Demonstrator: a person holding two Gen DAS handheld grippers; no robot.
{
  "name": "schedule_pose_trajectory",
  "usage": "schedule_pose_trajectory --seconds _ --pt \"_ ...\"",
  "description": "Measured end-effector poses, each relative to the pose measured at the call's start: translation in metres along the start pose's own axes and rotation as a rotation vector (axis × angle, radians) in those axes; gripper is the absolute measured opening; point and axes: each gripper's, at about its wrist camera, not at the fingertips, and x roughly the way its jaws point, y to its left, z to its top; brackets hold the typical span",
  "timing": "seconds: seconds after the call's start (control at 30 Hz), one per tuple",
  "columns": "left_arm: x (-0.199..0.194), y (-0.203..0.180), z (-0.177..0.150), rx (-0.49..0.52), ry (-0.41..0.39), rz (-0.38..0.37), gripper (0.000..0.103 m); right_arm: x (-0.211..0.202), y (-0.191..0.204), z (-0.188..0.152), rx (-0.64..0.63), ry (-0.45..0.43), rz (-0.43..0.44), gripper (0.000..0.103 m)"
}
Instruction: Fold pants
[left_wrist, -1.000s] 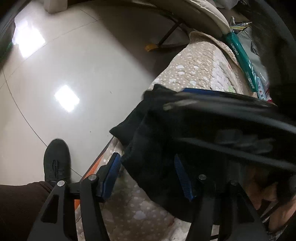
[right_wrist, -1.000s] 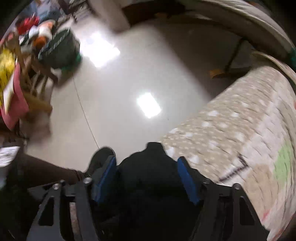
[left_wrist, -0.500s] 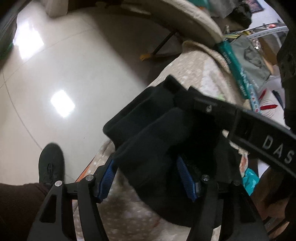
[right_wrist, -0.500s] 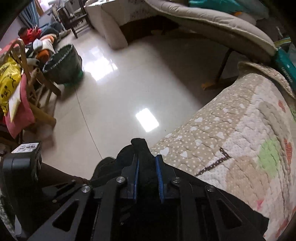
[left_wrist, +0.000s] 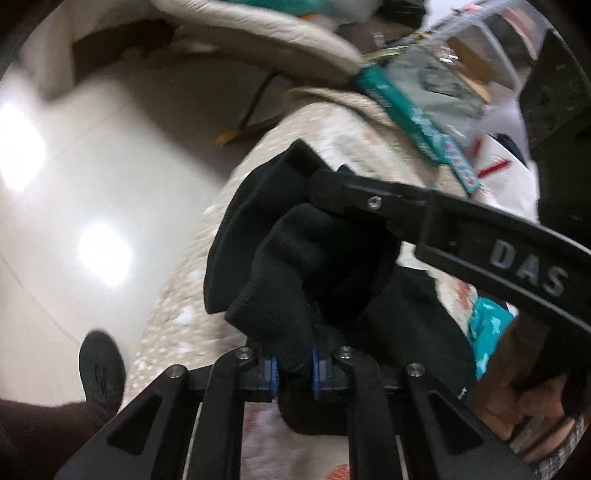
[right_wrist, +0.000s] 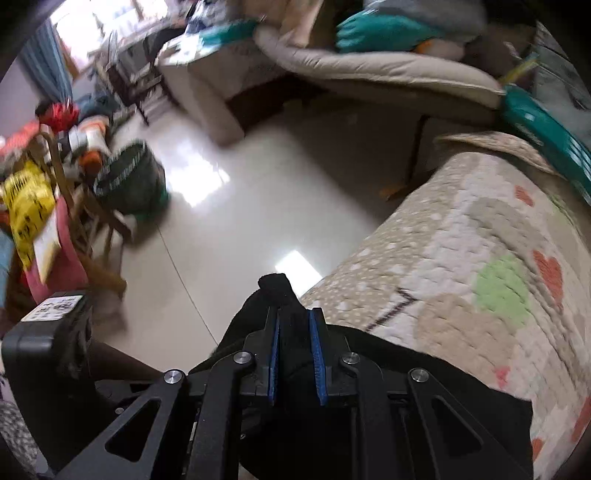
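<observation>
The black pants (left_wrist: 295, 258) lie bunched on the patterned quilt (left_wrist: 332, 125) near its floor-side edge. My left gripper (left_wrist: 293, 365) is shut on a thick fold of the pants. The right gripper's black arm (left_wrist: 461, 229) crosses the left wrist view from the right, its tip clamped on another fold just above. In the right wrist view my right gripper (right_wrist: 295, 350) is shut on the pants (right_wrist: 277, 291), with a tuft of cloth sticking out past the blue pads. More black cloth spreads below it.
The quilt (right_wrist: 480, 295) covers a bed or sofa on the right. Glossy tile floor (right_wrist: 240, 221) lies to the left, with a dark basket (right_wrist: 129, 181), a chair with clutter (right_wrist: 44, 206) and a cushioned lounger (right_wrist: 369, 74). My shoe (left_wrist: 99, 369) stands beside the quilt edge.
Both grippers have closed on the pants: the right one shut first, then the left. The cloth has been gathered and lifted a little, and both views have tilted upward.
</observation>
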Motion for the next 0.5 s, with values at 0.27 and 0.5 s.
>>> schedule_pose_trajectory --seconds 0.27,0.5 --pt "0.024 -0.096 -0.033 0.195 0.064 -0.052 0.012 -0.069 -0.096 -0.074 0.248 -0.088 -0.019 0.017" --pt "0.084 -0.163 -0.089 0.376 0.201 -0.047 0.02 -0.082 -0.177 -0.173 0.491 -0.062 -0.114 0.021"
